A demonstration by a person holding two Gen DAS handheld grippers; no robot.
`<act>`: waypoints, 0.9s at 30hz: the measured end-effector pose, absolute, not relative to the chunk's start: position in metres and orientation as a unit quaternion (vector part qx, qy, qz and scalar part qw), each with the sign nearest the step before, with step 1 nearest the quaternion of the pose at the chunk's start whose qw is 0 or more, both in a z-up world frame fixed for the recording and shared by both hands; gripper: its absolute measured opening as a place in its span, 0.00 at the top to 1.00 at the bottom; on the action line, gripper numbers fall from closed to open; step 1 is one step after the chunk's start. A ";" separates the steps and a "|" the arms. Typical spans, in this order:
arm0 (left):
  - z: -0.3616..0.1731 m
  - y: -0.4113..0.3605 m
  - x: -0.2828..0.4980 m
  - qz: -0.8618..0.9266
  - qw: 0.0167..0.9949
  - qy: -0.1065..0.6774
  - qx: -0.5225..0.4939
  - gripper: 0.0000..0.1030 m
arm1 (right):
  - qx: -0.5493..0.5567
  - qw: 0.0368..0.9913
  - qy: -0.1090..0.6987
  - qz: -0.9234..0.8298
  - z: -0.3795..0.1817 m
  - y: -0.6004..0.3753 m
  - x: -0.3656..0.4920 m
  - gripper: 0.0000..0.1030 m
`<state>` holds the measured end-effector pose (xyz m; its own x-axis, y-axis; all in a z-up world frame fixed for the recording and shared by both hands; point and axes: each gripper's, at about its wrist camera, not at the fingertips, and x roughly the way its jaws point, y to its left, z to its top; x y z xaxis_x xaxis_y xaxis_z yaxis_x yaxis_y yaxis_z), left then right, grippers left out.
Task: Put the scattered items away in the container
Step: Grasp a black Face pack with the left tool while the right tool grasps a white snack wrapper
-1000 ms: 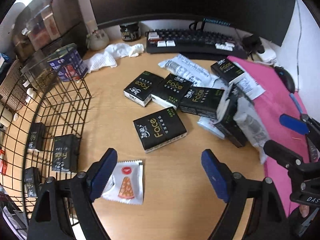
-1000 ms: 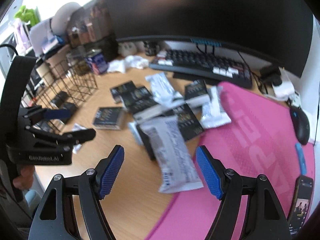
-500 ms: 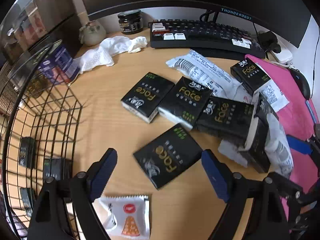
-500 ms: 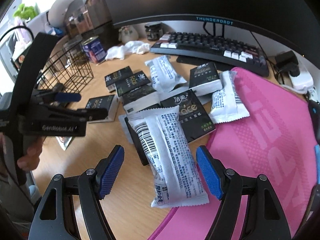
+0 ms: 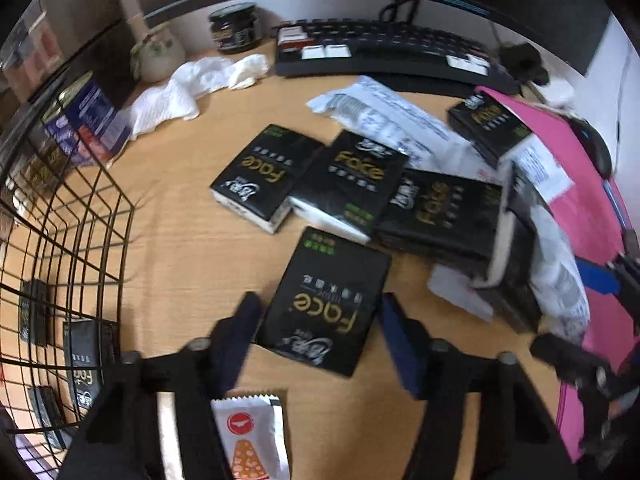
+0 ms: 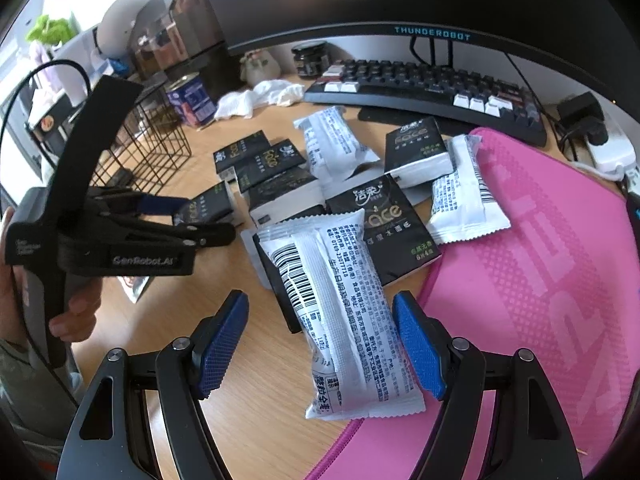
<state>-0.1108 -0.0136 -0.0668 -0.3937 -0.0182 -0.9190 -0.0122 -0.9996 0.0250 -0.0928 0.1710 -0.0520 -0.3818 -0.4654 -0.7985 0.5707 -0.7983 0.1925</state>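
Left tool (image 5: 316, 332) closing round black tissue pack (image 5: 326, 300): soft, light; pinch long sides. Right tool (image 6: 320, 340) closing round squishy white pack (image 6: 340, 312), mid-tabletop.

Black tissue packs (image 5: 327, 300) with gold lettering and white packets (image 6: 344, 312) printed with black barcodes lie on a light wood-grain desk (image 5: 192, 248) beside a bright pink mat (image 6: 540, 260).

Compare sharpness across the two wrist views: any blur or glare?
Left wrist view: motion-smeared and dim; the left gripper fingers, closing around the black Face tissue pack, are streaked. Right wrist view: crisp; white wipes packet print is legible, bright window upper left washes out.
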 end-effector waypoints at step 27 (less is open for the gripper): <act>-0.065 -0.020 -0.098 -0.835 0.002 -0.002 0.550 0.49 | 0.474 0.304 0.071 -0.823 -0.060 0.159 -0.079 0.64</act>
